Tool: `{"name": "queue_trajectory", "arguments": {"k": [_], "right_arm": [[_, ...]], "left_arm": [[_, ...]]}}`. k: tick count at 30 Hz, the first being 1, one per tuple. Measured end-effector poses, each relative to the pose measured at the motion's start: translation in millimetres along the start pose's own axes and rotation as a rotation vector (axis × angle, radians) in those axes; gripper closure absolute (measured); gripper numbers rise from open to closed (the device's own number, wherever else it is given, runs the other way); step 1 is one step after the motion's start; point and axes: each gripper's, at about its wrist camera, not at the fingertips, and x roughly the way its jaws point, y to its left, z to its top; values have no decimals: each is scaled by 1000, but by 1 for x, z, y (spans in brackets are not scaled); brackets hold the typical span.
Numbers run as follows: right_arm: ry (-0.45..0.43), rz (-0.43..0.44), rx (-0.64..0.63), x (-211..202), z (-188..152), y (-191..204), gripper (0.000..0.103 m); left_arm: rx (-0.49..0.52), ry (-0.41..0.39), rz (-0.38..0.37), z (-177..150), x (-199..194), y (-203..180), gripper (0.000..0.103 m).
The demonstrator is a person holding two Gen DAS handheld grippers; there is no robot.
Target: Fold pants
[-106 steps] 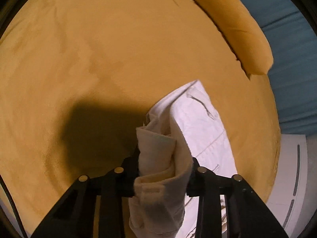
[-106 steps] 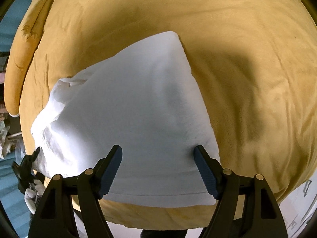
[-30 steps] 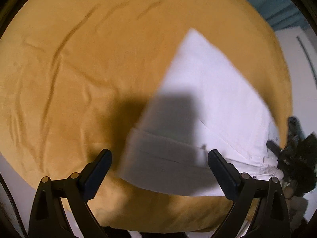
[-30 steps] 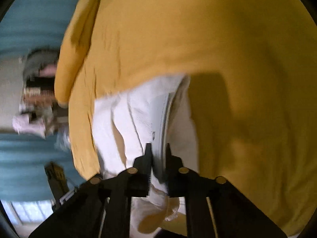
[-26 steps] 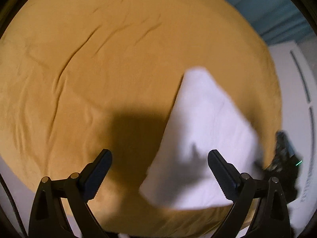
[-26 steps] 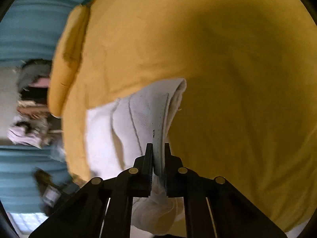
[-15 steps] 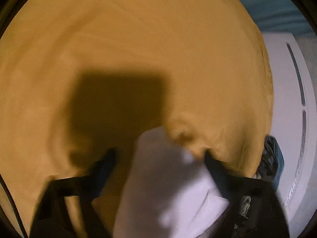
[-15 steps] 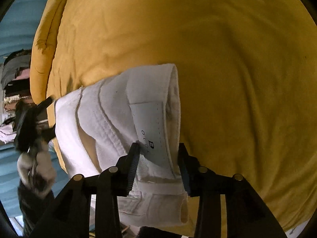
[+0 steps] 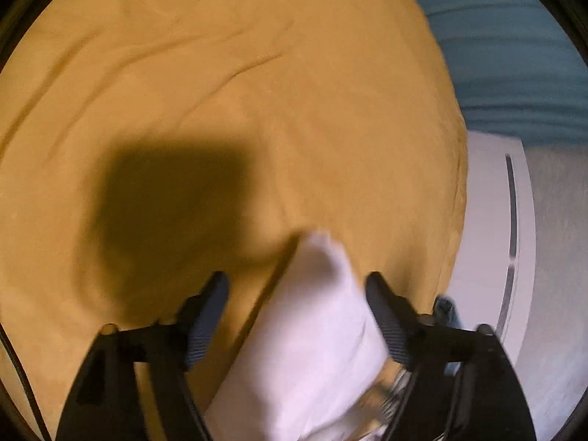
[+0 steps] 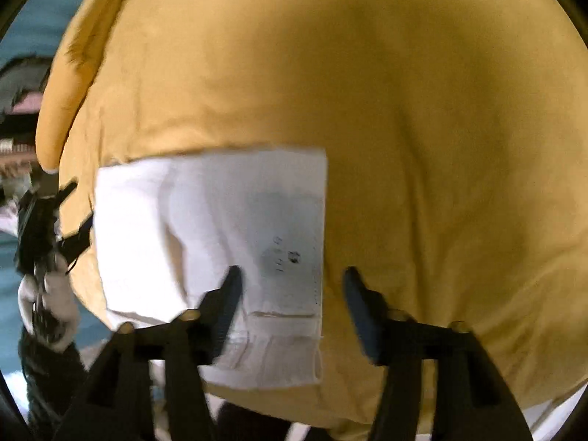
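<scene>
Two grippers show, one in each view, over a bed covered by a yellow sheet [image 9: 257,110].

In the left wrist view, the left gripper [image 9: 296,286] points down at the sheet with its jaws apart and opening. The white pants [image 9: 312,330] lie folded on the sheet, and a blurred corner of them reaches up between the two dark fingers [image 9: 205,316]. The cloth sits closer to the right finger; whether that finger touches it cannot be told through the blur, and the left finger stands clear of it. A dark shadow [image 9: 172,205] falls on the sheet left of the pants. At the right edge are a white panel [image 9: 488,239] and a teal curtain [image 9: 514,55].

In the right wrist view, the right gripper [image 10: 290,279] hangs above the pants [image 10: 205,228], its jaws apart and opening. The pants lie flat as a folded rectangle near the bed's near edge, with a patch bearing dark marks [image 10: 290,257] between the fingers. Neither finger presses the cloth. At the far left the left gripper [image 10: 47,220] appears, held in a person's hand [image 10: 47,305] beside the left edge of the pants. A yellow pillow [image 10: 62,84] lies along the upper left of the bed.
</scene>
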Motion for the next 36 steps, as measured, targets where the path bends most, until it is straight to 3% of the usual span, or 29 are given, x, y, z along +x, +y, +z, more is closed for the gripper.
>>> {"name": "queue_trajectory", "arguments": {"k": [2, 3, 6, 10, 12, 15, 17, 18, 20, 24, 29, 32, 35, 36], "right_arm": [[-26, 2, -89, -19, 4, 22, 17], [-12, -9, -154, -25, 10, 37, 17], [110, -26, -297, -15, 30, 90, 17], [241, -57, -537, 30, 63, 179, 17], [322, -99, -659, 68, 79, 228, 17], [441, -153, -728, 122, 94, 273, 18], [485, -190, -759, 145, 97, 288, 29], [502, -196, -794, 156, 97, 300, 43], [480, -255, -868, 162, 95, 319, 54], [464, -277, -809, 158, 114, 321, 79], [493, -411, -894, 165, 108, 320, 79], [493, -391, -880, 158, 101, 320, 77], [429, -349, -912, 140, 105, 332, 49], [405, -339, -912, 132, 107, 334, 46]], "left_arm": [[32, 27, 29, -33, -9, 6, 24], [41, 52, 37, -49, -6, 8, 24], [63, 140, 58, -83, 10, 18, 24], [114, 183, 77, -117, 29, 15, 26], [164, 182, 104, -118, 33, 9, 38], [201, 184, 93, -120, 23, 12, 52], [188, 179, 82, -123, 10, 24, 60], [179, 177, 80, -119, 9, 24, 60], [152, 162, 69, -126, -1, 29, 60], [102, 184, 67, -139, -12, 40, 60], [51, 209, 77, -162, -17, 34, 60], [11, 199, 60, -163, -20, 39, 60], [22, 204, 71, -160, -18, 37, 60], [26, 205, 73, -160, -16, 35, 60]]}}
